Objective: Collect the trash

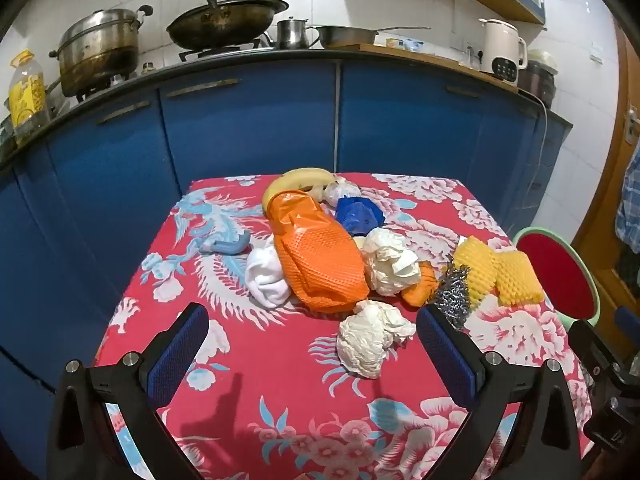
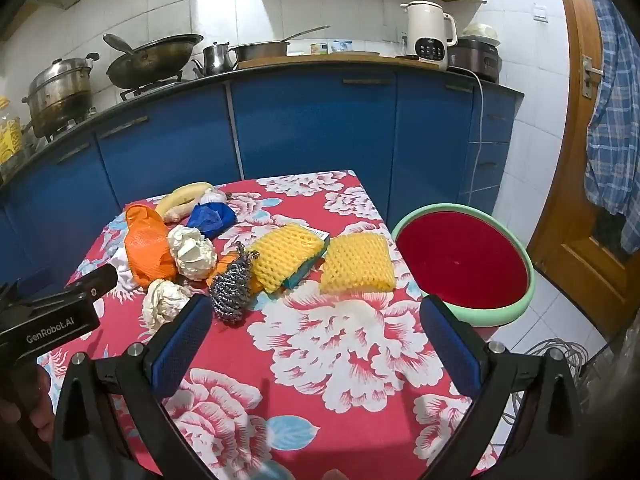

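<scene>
Crumpled white paper wad (image 1: 372,340) lying at 12 o'clock of left gripper (image 1: 312,344), on red floral tablecloth (image 1: 256,400). Both claws released, empty; right gripper (image 2: 316,334) hovering. Starting step, judging: closing on wad, carrying toward red basin (image 2: 464,256) at 2 o'clock.

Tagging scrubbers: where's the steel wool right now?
The steel wool lies on the floral tablecloth, touching the near yellow foam net on its left, just beyond the right claw's left finger.
</scene>
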The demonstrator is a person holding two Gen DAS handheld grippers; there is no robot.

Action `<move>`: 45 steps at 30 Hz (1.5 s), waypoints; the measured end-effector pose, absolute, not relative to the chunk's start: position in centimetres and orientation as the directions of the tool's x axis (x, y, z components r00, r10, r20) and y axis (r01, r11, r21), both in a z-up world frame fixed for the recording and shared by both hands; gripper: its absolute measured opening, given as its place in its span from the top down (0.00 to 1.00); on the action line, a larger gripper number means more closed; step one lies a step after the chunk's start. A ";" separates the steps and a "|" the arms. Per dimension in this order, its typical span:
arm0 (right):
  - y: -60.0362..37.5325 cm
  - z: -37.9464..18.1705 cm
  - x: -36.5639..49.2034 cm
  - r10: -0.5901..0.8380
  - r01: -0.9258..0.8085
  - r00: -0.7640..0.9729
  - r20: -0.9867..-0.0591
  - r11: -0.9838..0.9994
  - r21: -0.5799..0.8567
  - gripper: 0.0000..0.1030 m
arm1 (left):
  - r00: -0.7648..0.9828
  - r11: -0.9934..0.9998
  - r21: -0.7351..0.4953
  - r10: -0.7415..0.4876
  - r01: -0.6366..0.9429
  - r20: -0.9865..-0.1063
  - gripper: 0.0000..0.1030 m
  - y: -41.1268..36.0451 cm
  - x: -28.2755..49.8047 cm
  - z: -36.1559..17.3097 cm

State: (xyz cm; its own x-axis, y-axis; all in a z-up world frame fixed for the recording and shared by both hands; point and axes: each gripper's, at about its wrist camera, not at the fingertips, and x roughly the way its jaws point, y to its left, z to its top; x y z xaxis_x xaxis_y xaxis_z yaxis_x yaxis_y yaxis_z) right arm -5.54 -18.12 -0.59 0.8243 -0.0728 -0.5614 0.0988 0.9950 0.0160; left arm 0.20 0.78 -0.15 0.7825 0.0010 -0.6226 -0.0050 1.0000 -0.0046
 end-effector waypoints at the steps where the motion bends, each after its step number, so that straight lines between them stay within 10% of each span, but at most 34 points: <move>1: -18.1 -0.6 -5.5 -0.073 0.098 0.824 -0.561 0.995 0.016 0.01 | 0.783 1.000 -0.007 0.001 -0.006 -0.622 0.00 0.9 0.2 -0.2; 45: -18.1 -0.6 -5.5 -0.067 0.093 0.825 -0.562 0.996 0.018 0.01 | 0.785 1.000 -0.005 0.003 -0.008 -0.620 0.00 1.3 0.0 0.1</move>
